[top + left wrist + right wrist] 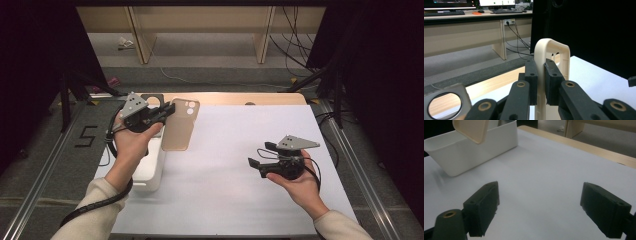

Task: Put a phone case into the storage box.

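Your phone case [179, 131] is plain translucent beige, the bin [150, 170] solid white. Table sheet [240, 170] is white, with a bare wood strip [250, 98] at the far edge; gripper jaws are matte black.

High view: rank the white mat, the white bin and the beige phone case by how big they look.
1. White mat, by far the largest.
2. White bin, partly hidden behind the left forearm.
3. Beige phone case, held above the table in the left tool, so nearer the camera.

Two grippers, one case, one bin
Left gripper [167, 112], right gripper [255, 166]; one beige phone case [180, 127]; one white bin [150, 167].
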The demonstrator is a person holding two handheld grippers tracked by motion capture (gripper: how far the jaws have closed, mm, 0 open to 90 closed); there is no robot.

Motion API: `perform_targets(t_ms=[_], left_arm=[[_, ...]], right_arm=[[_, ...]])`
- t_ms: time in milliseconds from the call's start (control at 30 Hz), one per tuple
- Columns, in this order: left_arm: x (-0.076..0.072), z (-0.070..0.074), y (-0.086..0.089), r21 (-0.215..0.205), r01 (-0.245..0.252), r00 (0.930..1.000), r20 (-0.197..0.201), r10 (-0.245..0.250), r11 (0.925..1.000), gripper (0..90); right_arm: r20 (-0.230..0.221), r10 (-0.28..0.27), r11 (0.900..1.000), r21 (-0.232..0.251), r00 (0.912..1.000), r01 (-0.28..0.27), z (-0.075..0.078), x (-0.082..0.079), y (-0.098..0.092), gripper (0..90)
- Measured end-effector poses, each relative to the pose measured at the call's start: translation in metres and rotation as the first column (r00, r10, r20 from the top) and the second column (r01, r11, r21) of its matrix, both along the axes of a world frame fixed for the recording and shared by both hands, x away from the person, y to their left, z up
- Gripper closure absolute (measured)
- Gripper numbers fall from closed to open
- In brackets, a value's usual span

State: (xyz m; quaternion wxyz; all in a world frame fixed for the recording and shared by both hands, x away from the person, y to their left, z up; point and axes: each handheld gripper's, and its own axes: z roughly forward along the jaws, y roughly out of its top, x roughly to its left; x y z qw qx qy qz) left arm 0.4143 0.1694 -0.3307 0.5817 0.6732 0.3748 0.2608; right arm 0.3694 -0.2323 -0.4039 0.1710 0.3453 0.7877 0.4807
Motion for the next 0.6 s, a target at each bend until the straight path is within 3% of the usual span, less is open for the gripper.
perform_targets(t_ms=[600], left_arm=[[0.001, 0.006, 0.026, -0.015, -0.046, 0.9989, 0.012, 0.046, 0.9988, 82.2]], right_arm=[[0.003, -0.035, 0.999, 0.008, 0.9994, 0.035, 0.001, 0.000, -0.009, 16.2]])
